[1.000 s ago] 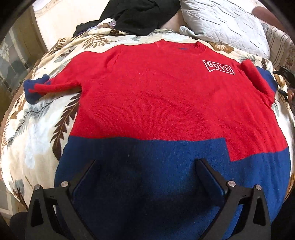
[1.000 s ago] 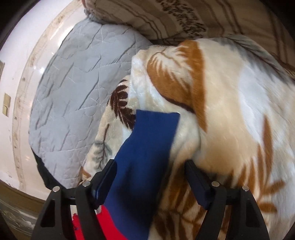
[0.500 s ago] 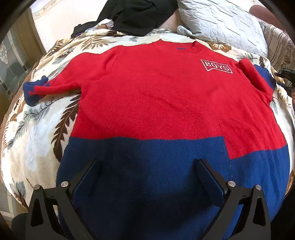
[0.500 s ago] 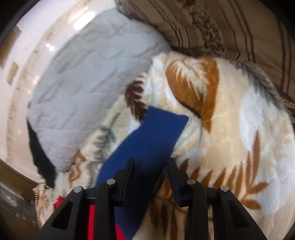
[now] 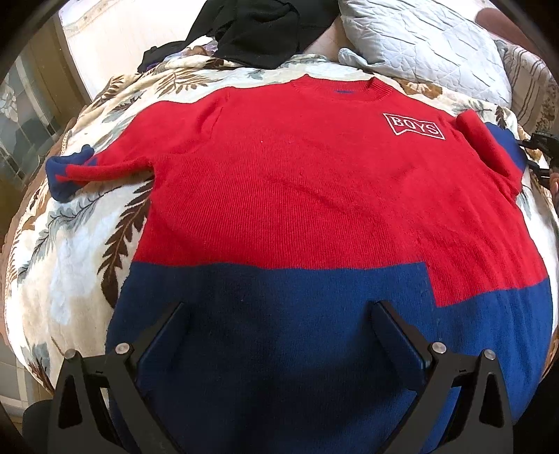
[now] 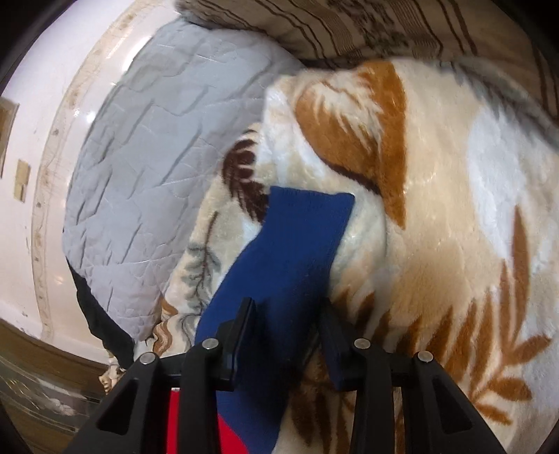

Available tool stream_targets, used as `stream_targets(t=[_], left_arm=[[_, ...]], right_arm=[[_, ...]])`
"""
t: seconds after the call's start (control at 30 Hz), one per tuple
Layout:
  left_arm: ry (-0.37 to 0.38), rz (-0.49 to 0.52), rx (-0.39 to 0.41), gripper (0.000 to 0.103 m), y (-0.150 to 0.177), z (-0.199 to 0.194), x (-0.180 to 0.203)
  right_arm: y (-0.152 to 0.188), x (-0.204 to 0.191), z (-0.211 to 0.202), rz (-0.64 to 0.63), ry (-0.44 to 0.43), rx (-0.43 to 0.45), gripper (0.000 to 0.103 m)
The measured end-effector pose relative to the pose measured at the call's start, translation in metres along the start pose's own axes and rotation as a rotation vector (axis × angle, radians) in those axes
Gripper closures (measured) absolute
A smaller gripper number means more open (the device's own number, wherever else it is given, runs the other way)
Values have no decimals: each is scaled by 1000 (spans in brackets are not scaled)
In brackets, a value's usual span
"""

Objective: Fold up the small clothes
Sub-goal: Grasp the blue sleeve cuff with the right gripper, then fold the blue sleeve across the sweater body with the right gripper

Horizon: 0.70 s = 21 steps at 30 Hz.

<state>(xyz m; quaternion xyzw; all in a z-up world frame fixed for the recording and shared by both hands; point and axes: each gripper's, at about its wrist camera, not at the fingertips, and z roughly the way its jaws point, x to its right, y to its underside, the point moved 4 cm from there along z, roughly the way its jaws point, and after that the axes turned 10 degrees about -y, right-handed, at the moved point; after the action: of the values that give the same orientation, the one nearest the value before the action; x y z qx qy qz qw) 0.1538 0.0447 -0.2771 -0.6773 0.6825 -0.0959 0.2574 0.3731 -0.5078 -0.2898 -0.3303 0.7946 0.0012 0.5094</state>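
One sweater point(image 5: 314, 195) lies spread flat, front up, on a leaf-print blanket point(image 5: 80, 223) covering the bed. It is red above and blue across the hem, with one white "BOYS" patch point(image 5: 414, 125) on the chest at the right of the view.

Going left to right in the left wrist view: one sleeve with a blue cuff point(image 5: 64, 174) stretches out over the blanket; the sweater body fills the middle; the second sleeve point(image 5: 489, 150) is at the right edge, and a bit of the other tool shows dark beside it. Behind the collar lie one black garment point(image 5: 258, 31) and, to its right, one grey quilted pillow point(image 5: 419, 45).

The left tool point(image 5: 279, 314) hangs over the blue hem band, its two fingers spread wide with nothing between them.

In the right wrist view the pillow point(image 6: 157, 181) is at the left, then the blue cuff point(image 6: 290, 251) of the second sleeve, then blanket point(image 6: 454, 244). The right tool point(image 6: 288, 321) has its two fingers drawn narrow around that cuff, clamping the knit between them.
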Motion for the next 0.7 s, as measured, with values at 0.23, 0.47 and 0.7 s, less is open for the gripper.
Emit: stream_targets(t=[0.23,0.47,0.7], left_arm=[[-25,8,11,0,-8,-8,-6],[-70,-59,153,0,-38,-34,-42],[-132,-161,216,0,-53,-50,-107]], right_arm=[[2,-13,-5,8,-138,56,95],[68,-125,-31,-132,-356,-47,95],[201,-238,0,-219,-495,-258,95]])
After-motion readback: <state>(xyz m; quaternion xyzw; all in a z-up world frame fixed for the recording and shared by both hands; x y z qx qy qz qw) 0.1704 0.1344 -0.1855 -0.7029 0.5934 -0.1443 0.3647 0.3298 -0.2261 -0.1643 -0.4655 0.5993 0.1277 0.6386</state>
